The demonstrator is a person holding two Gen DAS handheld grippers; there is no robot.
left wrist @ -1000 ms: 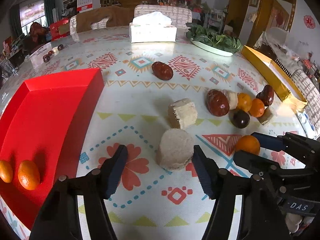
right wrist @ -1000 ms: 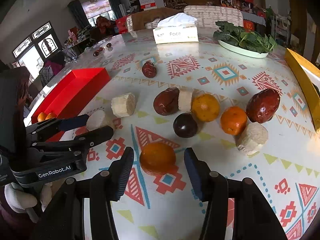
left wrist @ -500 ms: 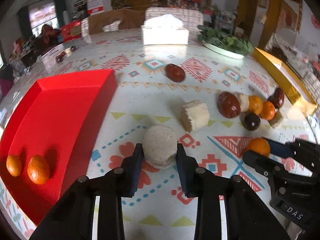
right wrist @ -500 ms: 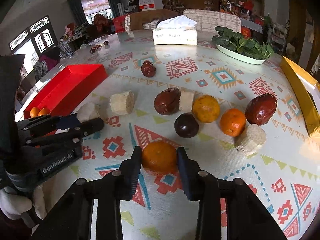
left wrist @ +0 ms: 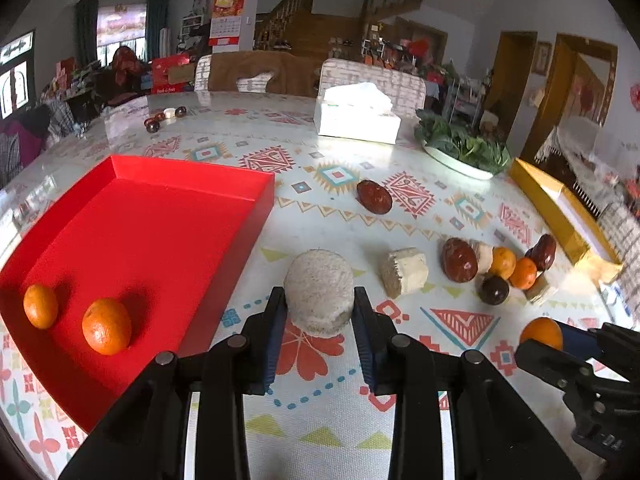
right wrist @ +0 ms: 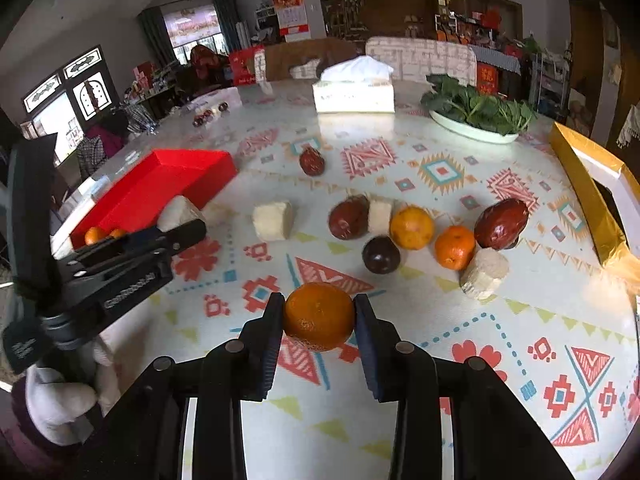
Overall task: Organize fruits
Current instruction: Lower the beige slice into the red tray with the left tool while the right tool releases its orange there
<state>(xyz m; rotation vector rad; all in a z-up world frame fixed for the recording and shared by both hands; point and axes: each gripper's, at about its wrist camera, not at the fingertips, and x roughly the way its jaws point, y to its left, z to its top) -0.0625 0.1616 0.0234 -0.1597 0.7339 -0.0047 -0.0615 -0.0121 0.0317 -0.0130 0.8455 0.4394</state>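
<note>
My left gripper (left wrist: 319, 312) is shut on a pale round sugarcane chunk (left wrist: 319, 290) and holds it above the patterned tablecloth, just right of the red tray (left wrist: 132, 240). Two oranges (left wrist: 106, 326) lie in the tray's near left corner. My right gripper (right wrist: 319, 320) is shut on an orange (right wrist: 319, 316) lifted off the table; it also shows in the left wrist view (left wrist: 541, 334). The left gripper shows at the left of the right wrist view (right wrist: 176, 220). Loose fruit lies on the table: another pale chunk (right wrist: 274, 220), dark red dates (right wrist: 348, 218), a dark plum (right wrist: 381, 254), oranges (right wrist: 412, 227).
A tissue box (left wrist: 356, 120) and a plate of greens (left wrist: 464, 148) stand at the back. A gold box (right wrist: 592, 192) lies along the right edge. A lone date (left wrist: 374, 197) lies mid-table. Small fruits (left wrist: 164, 118) sit at the far left.
Both grippers closed from open onto their items: left on the pale chunk, right on the orange. Both have since lifted, and the left one has moved toward the red tray.
</note>
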